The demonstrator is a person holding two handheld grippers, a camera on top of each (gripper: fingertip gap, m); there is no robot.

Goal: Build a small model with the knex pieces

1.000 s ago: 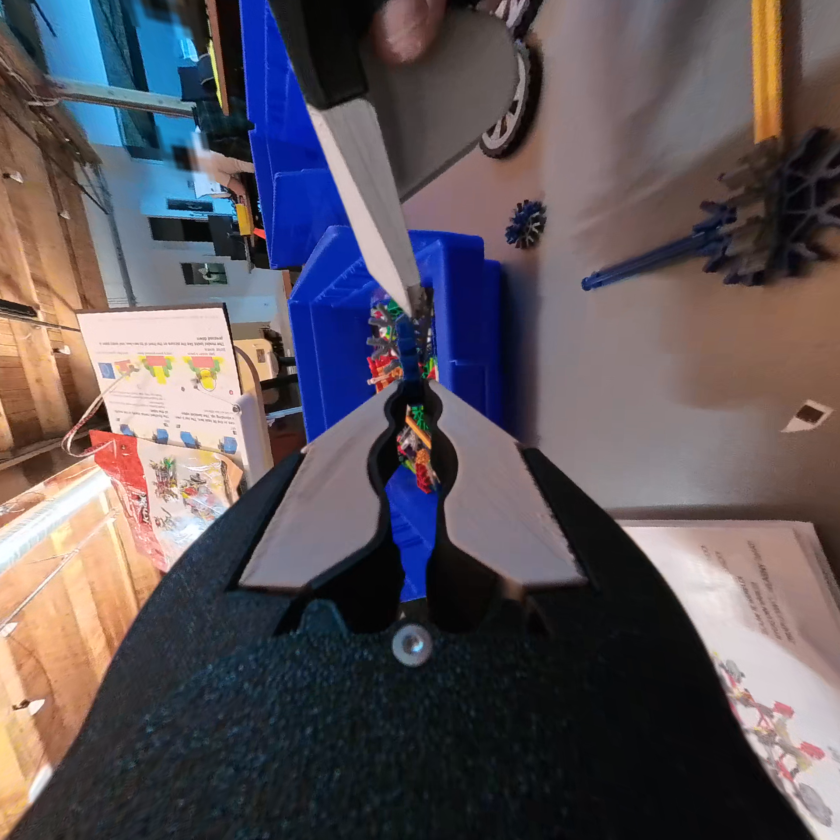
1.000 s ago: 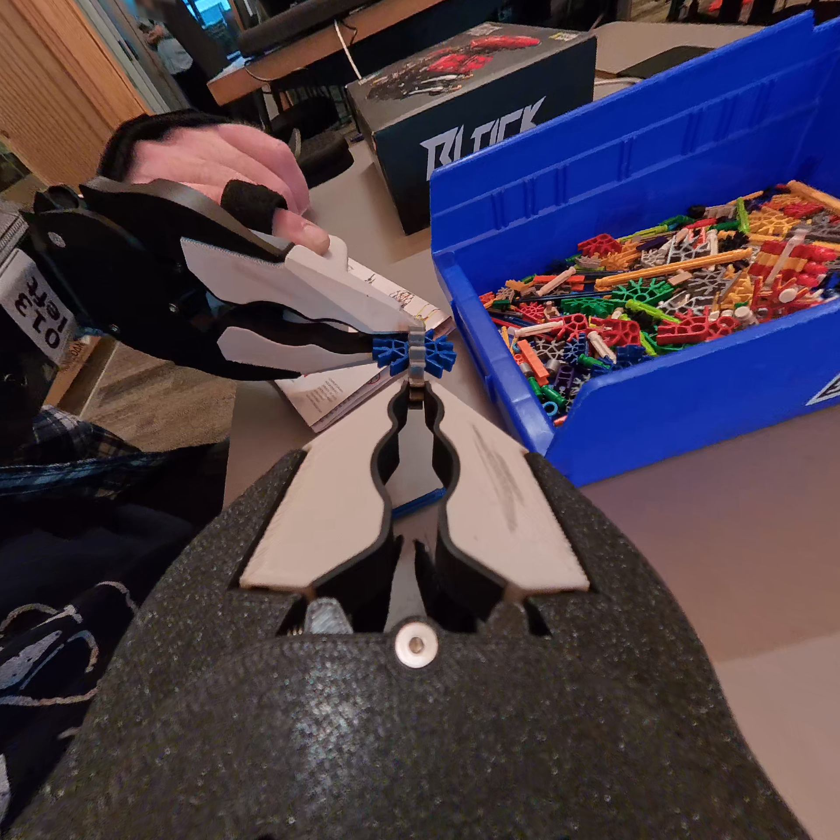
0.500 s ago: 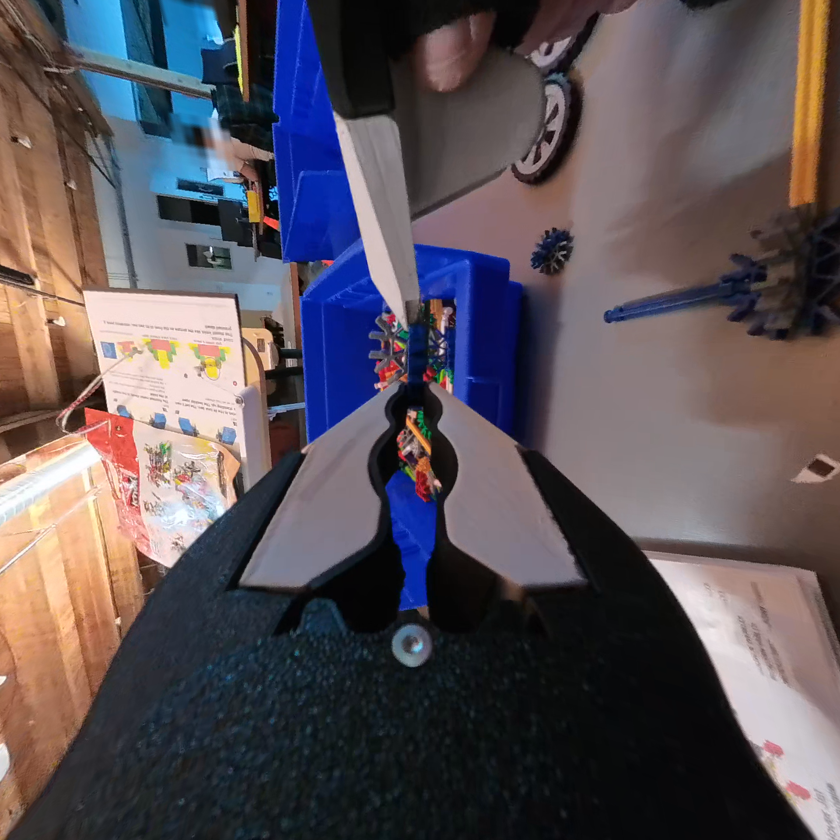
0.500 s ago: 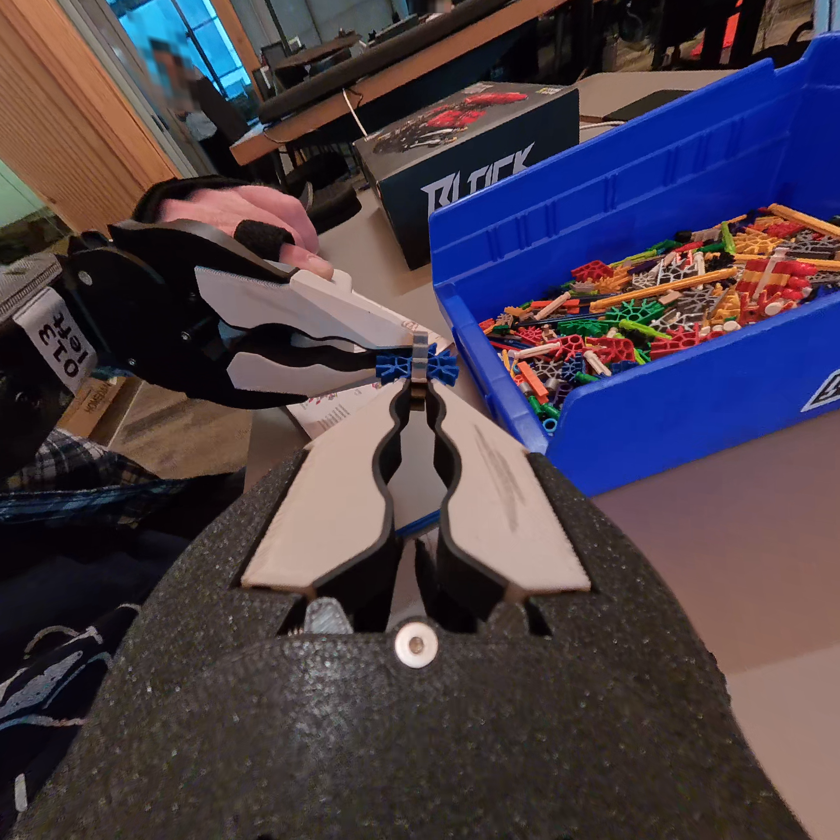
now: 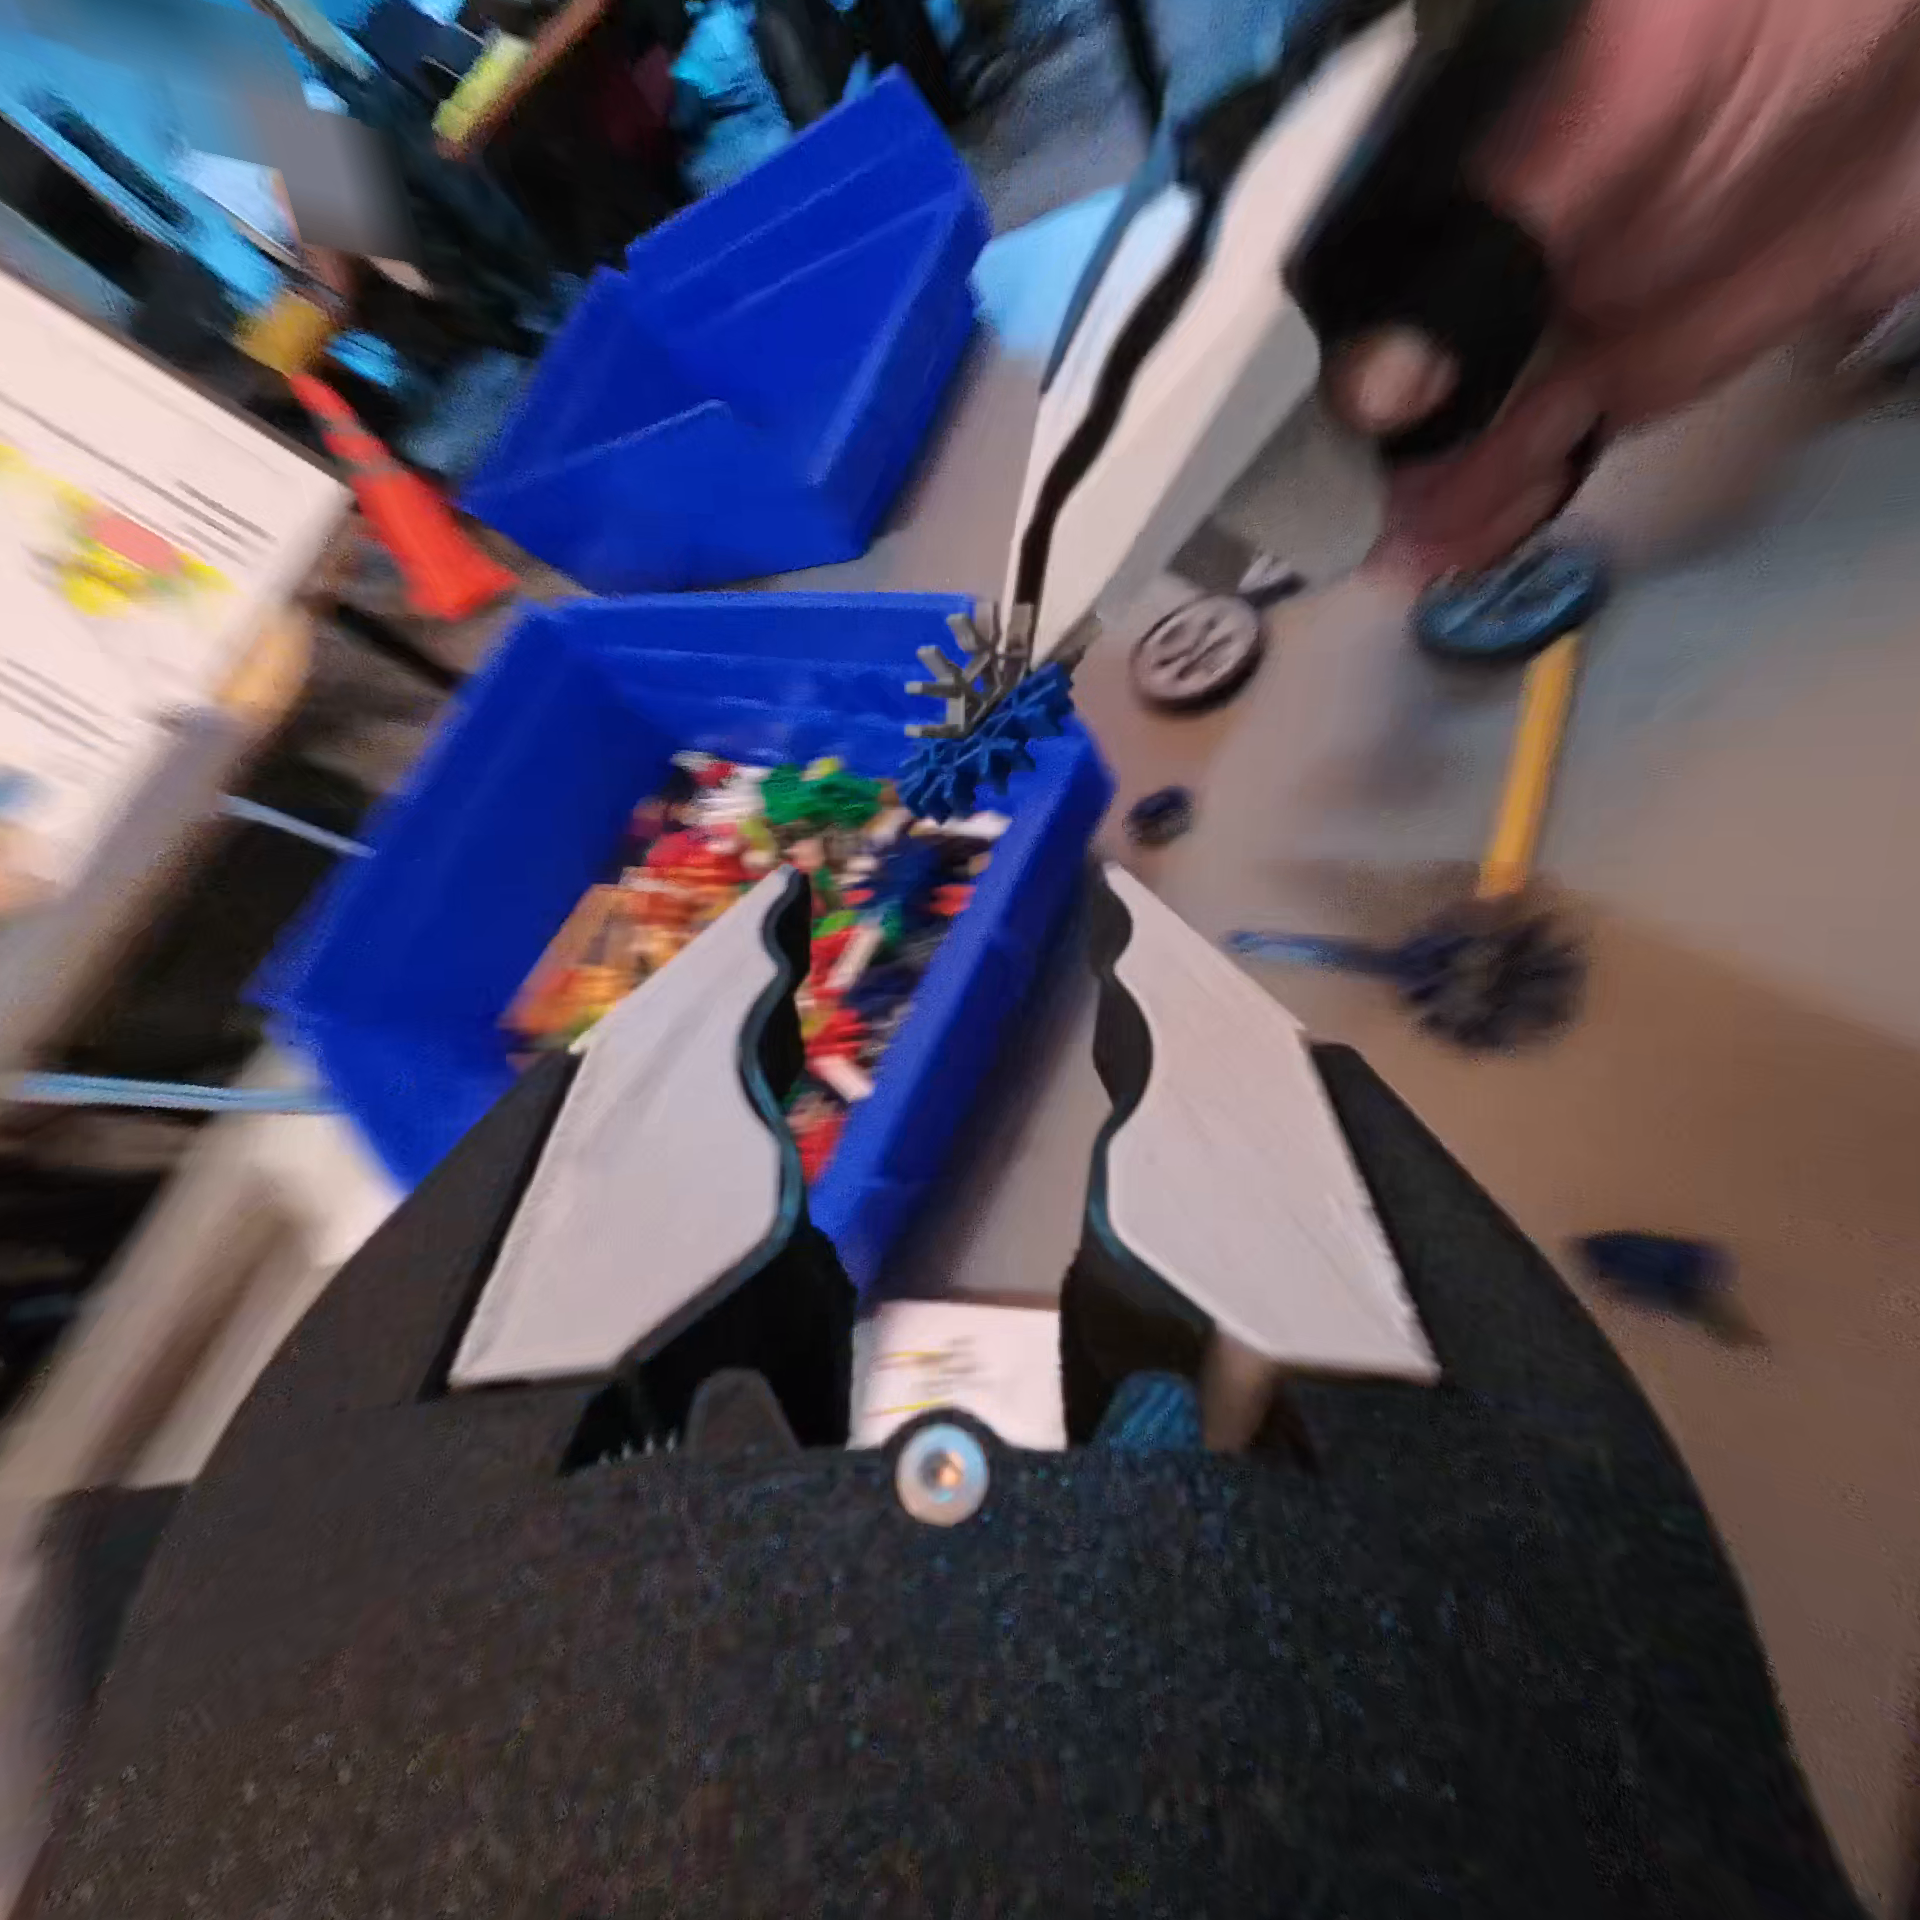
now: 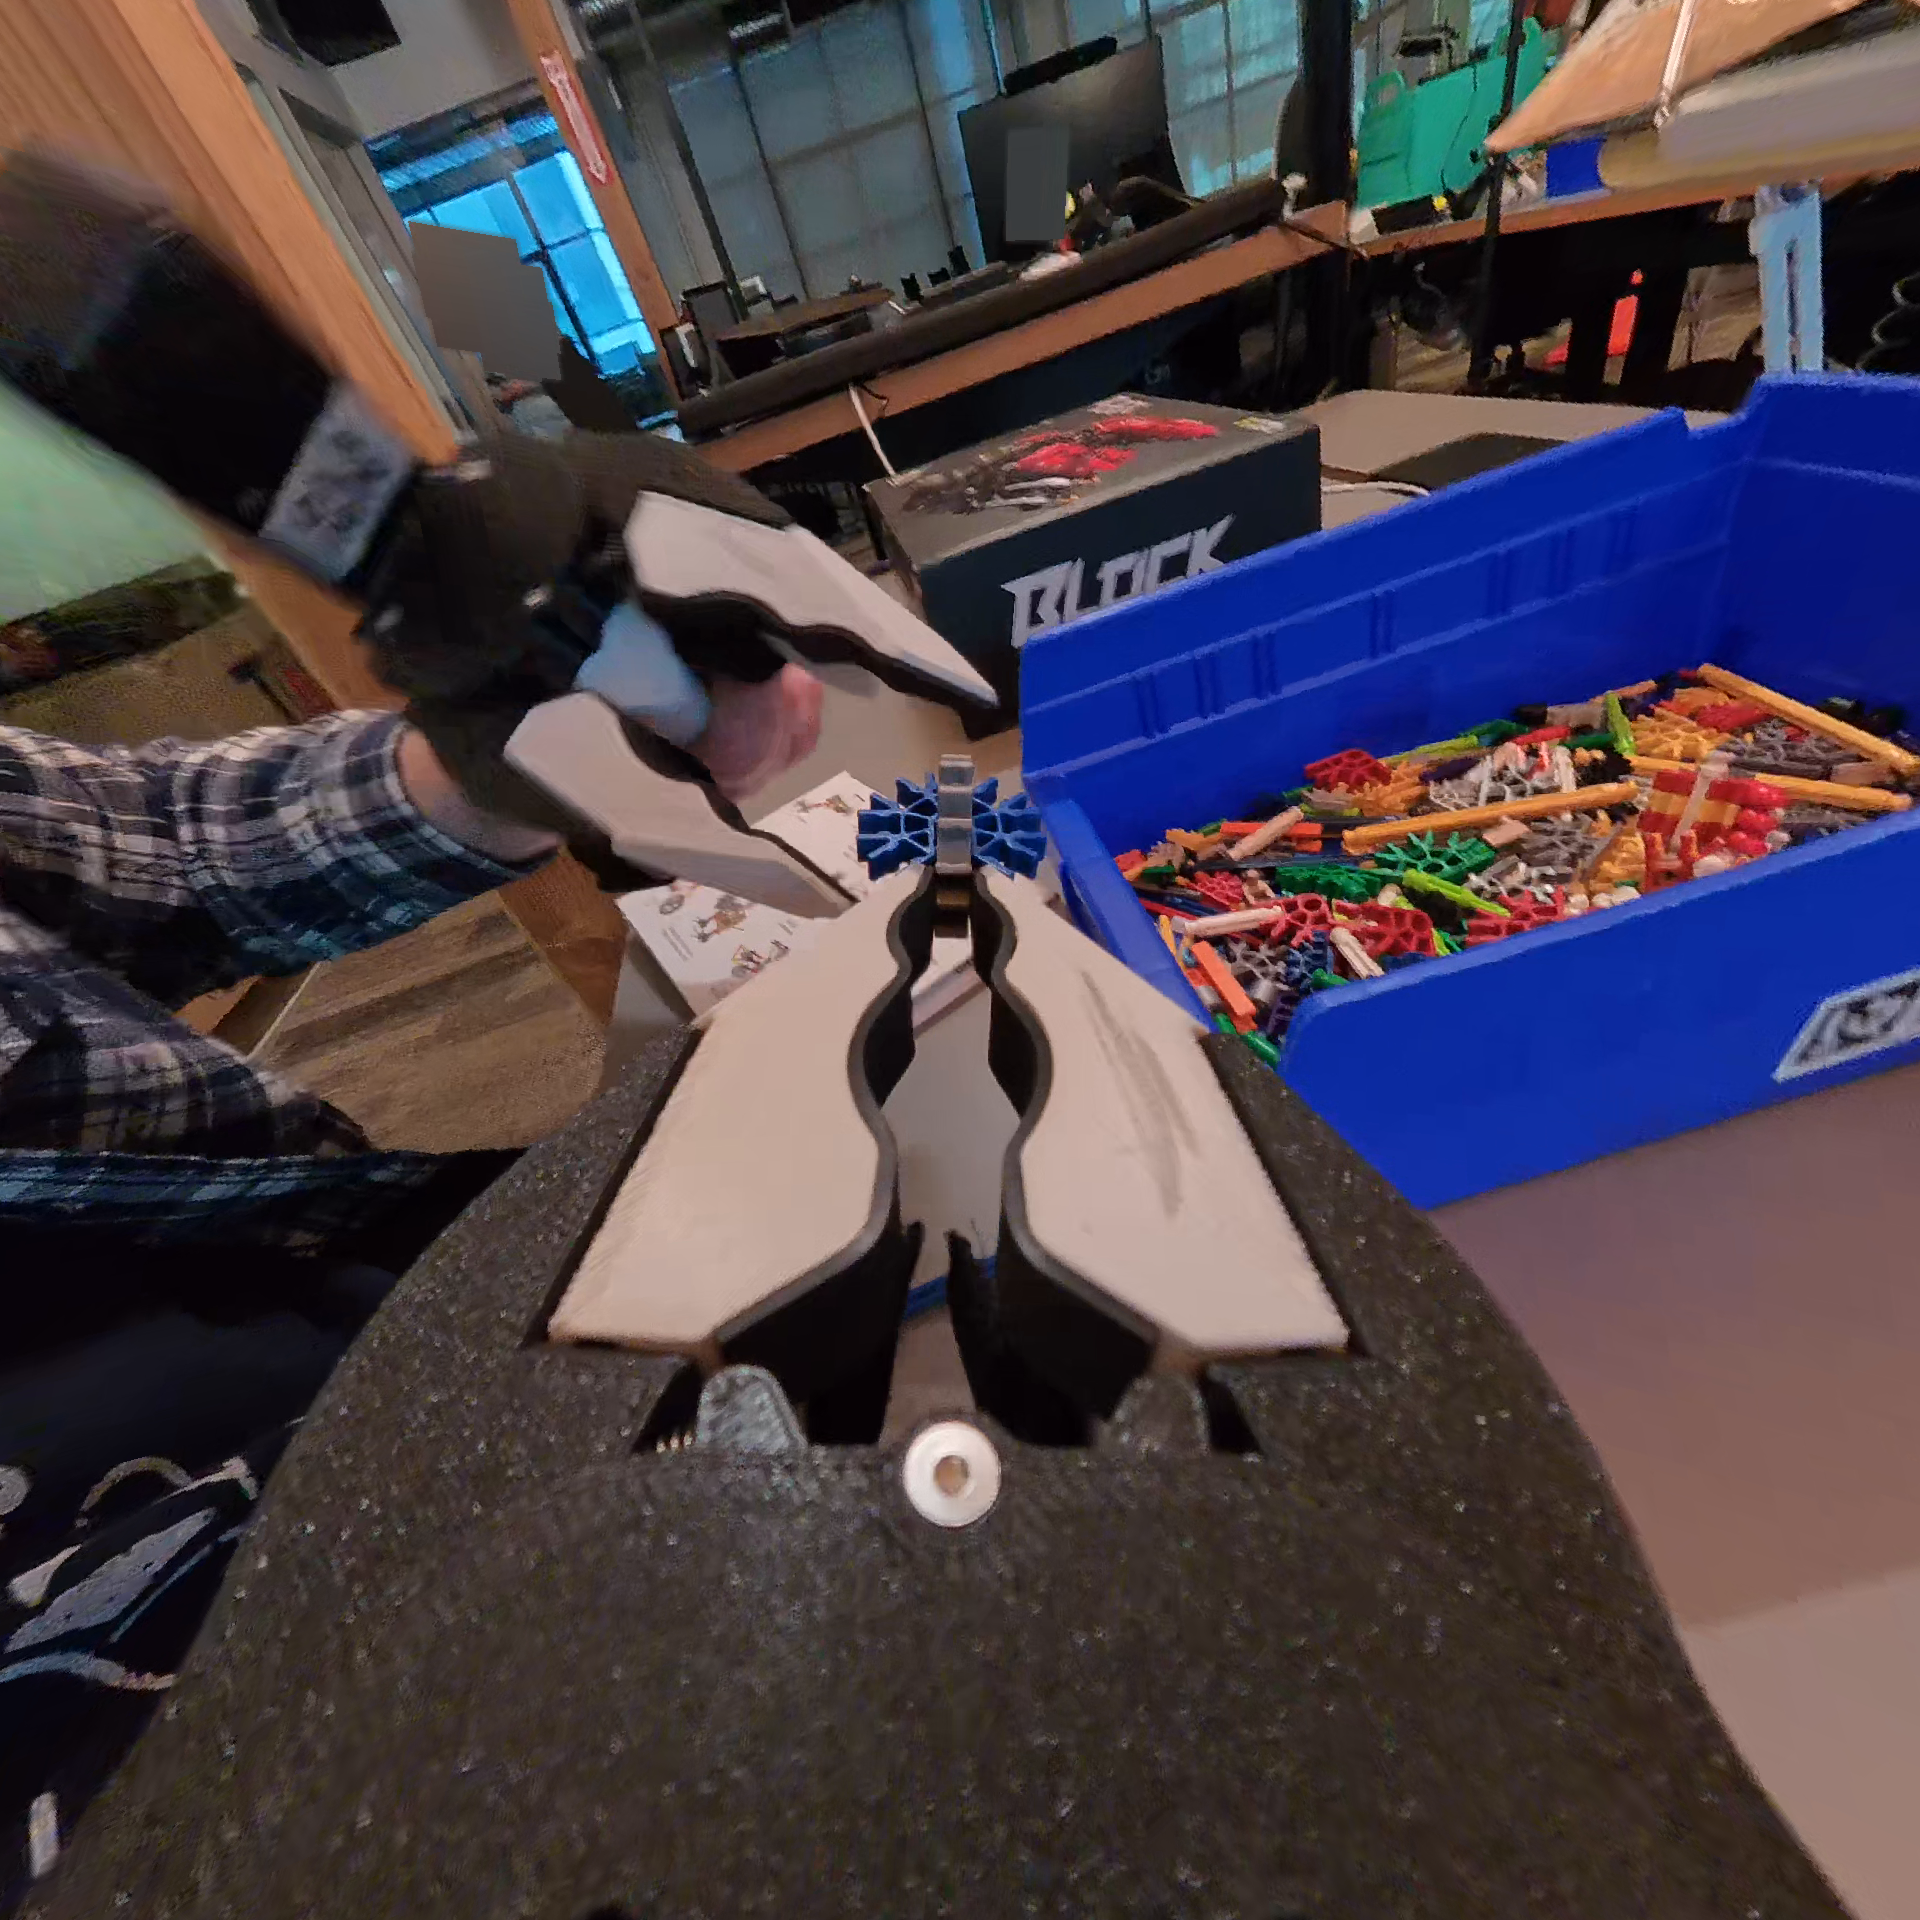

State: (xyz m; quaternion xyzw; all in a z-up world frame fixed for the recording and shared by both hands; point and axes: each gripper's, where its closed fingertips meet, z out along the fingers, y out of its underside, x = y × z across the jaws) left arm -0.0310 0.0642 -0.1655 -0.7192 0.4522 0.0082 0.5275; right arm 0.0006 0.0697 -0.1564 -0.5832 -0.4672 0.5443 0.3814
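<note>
My right gripper (image 6: 951,899) is shut on a grey snowflake connector joined crosswise with a blue one (image 6: 951,831), held in the air beside the blue bin's near corner. The joined piece also shows in the blurred left wrist view (image 5: 982,717), at the tip of the right gripper (image 5: 1023,634). My left gripper (image 5: 945,899) is open and empty, a short way back from the piece and over the bin's edge. In the right wrist view the left gripper (image 6: 914,800) stands open just left of the piece, not touching it.
A blue bin (image 6: 1558,1039) full of coloured construction pieces (image 6: 1507,831) sits to the right. A dark box (image 6: 1091,499) stands behind it. An instruction booklet (image 6: 727,925) lies below. A second blue bin (image 5: 748,364), a wheel (image 5: 1195,644), a yellow rod (image 5: 1527,758) and a blue rod assembly (image 5: 1475,966) lie on the table. My hands' fingertips stand some 4 centimetres from each other.
My left gripper has opened, let go of the blue connector and swung back from it. My right gripper still holds the joined piece.
</note>
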